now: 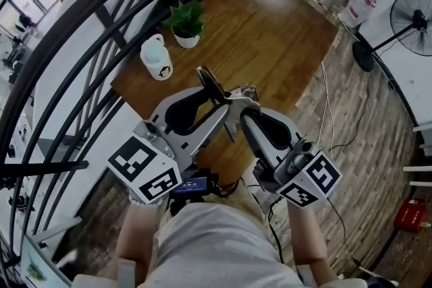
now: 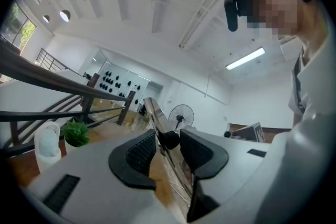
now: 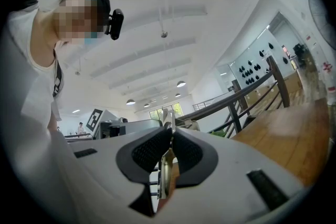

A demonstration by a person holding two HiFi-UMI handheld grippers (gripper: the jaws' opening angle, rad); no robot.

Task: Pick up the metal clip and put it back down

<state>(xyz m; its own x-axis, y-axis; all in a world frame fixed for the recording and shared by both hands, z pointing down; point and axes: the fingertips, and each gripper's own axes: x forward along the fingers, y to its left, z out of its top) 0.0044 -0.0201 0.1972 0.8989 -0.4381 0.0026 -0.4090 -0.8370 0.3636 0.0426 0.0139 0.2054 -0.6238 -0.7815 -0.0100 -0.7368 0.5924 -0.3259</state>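
Observation:
The metal clip [image 1: 214, 85] is a shiny folded steel piece with a long handle that sticks up and to the left. It hangs in the air over the near edge of the wooden table [image 1: 277, 30]. My left gripper [image 1: 226, 104] is shut on it from the left and my right gripper [image 1: 244, 111] from the right, tips almost meeting. In the left gripper view the clip [image 2: 151, 113] runs up between the ribbed pads of the left gripper [image 2: 168, 147]. In the right gripper view a thin steel edge of the clip [image 3: 168, 165] is pinched in the right gripper [image 3: 170, 144].
On the table's left end stand a small potted plant [image 1: 187, 22] and a white bottle [image 1: 156, 59]. A black curved railing [image 1: 101, 7] runs along the left. On the right, a floor fan [image 1: 412, 13], cables and a red box [image 1: 410, 214] are on the wood floor.

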